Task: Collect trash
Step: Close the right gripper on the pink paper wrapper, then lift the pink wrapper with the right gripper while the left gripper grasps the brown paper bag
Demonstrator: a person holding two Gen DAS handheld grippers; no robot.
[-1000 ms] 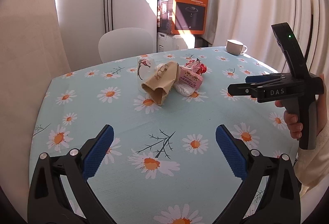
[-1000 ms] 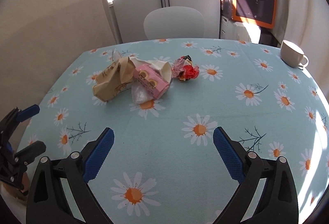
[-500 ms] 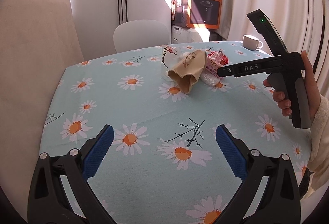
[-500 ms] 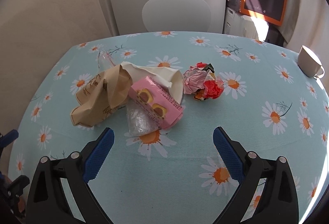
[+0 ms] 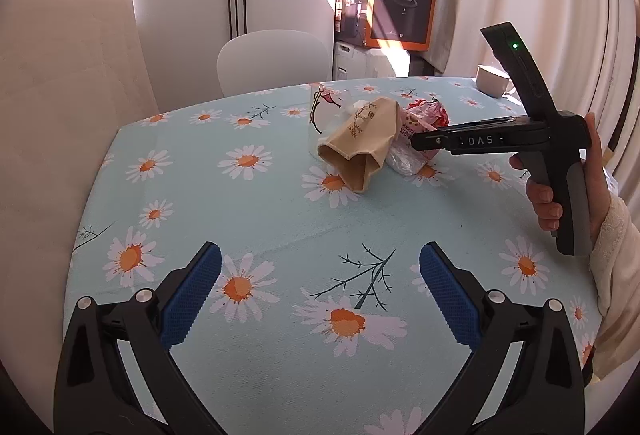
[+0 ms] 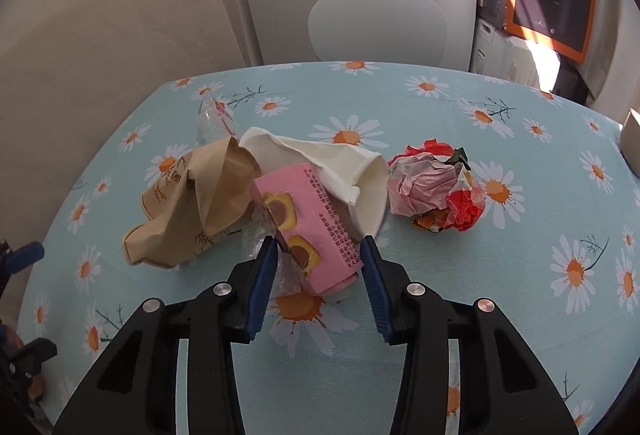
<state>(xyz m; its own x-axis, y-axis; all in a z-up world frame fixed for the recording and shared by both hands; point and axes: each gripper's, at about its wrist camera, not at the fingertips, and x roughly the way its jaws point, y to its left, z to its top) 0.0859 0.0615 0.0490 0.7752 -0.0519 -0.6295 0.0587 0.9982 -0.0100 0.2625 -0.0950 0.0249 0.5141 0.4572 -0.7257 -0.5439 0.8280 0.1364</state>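
A pile of trash lies mid-table: a brown paper bag (image 6: pixel 192 203) (image 5: pixel 360 139), a crushed white paper cup (image 6: pixel 344 163), a pink snack box (image 6: pixel 316 231), clear plastic wrap (image 6: pixel 256 231) and a crumpled red-and-pink paper ball (image 6: pixel 436 191) (image 5: pixel 428 111). My right gripper (image 6: pixel 318 267) (image 5: pixel 414 141) has its jaws closing, and its blue pads press on both sides of the near end of the pink box. My left gripper (image 5: pixel 320 287) hangs open over bare tablecloth, short of the pile.
A clear plastic cup (image 5: pixel 320 111) lies behind the bag. A white mug (image 5: pixel 492 81) stands at the far right of the daisy tablecloth (image 5: pixel 240 219). Beyond the table are a white chair (image 6: pixel 380 23) and an orange carton (image 5: pixel 404 11). A person's hand (image 5: pixel 548 195) holds the right gripper.
The right gripper moved forward to the pile and its wide-open jaws came in onto the pink box. The left gripper stayed open and barely shifted.
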